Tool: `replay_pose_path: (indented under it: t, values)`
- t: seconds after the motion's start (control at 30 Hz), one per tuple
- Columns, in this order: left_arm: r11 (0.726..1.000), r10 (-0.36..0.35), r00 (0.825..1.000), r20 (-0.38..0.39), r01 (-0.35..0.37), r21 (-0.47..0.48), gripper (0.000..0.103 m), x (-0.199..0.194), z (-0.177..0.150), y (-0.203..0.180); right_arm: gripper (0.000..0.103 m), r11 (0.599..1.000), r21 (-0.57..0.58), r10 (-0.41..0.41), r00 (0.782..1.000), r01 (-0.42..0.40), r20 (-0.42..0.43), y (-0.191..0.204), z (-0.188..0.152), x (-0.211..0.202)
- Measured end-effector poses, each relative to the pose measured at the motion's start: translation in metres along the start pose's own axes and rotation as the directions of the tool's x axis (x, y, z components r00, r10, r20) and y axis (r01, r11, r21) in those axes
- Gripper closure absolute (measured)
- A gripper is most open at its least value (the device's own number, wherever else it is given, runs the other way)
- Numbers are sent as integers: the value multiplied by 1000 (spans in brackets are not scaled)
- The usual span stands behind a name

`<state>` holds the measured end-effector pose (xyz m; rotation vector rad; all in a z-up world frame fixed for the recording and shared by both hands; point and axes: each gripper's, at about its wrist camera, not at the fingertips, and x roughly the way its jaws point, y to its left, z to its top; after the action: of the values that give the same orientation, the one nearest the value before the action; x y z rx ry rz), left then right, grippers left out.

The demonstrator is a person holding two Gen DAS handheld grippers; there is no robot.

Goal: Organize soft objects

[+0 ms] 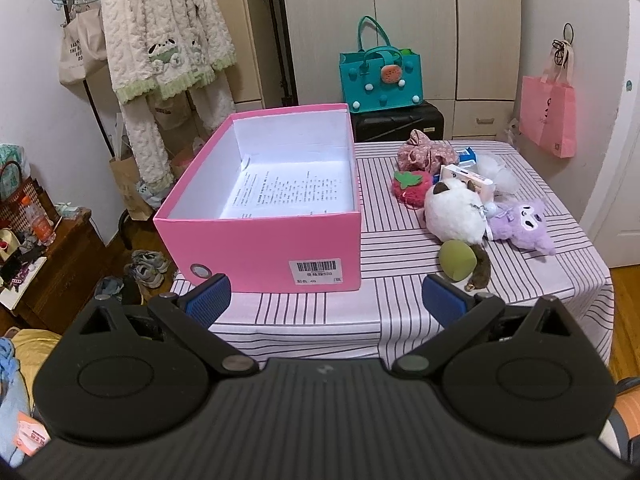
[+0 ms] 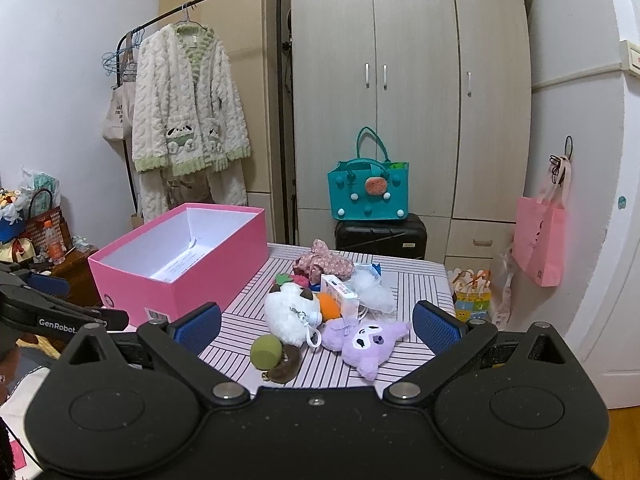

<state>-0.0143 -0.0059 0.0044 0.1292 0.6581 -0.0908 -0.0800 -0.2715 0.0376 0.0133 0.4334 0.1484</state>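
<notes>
I have both claws hanging short of the striped bench, each spread wide with nothing between the blue pads: the left claw faces the pink box, the right claw faces the toys.

The box is open-topped, white inside, with a printed sheet lying on its floor; its long axis runs away from me, a barcode label on the near end.

Right of the box, well apart from it, the soft things sit heaped together. Nearest is a green ball, touching a white plush with brown ears and tail. A purple plush lies just beside that one, face up, its head toward me.

Behind them, farther from me, a white carton half covers a red strawberry toy, and I think the flowered cloth is a scrunchie, though it is too bunched to tell.
</notes>
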Motion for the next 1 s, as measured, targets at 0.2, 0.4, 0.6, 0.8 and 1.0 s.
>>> replay_pose_path:
  t: [0.2, 0.4, 0.6, 0.8, 1.0]
  values:
    - [1000, -11, 1000, -3, 11, 4, 0, 2, 1, -1, 0, 1000, -4, 2, 1000, -2, -5, -1, 0, 3]
    - [1000, -21, 1000, -2, 21, 8, 0, 7, 3, -4, 0, 1000, -3, 22, 1000, -22, -15, -7, -1, 11]
    - [999, -14, 1000, 1, 14, 30, 0, 19, 10, -11, 0, 997, -12, 72, 997, -72, -14, -19, -3, 23]
    - [997, -65, 998, 7, 64, 44, 0, 39, 20, -27, 0, 998, -43, 58, 997, -56, 51, -37, -16, 46]
    - [988, -116, 993, 8, 114, 101, 0, 64, 23, -51, 0, 997, -48, 54, 999, -54, 2, -63, -31, 87]
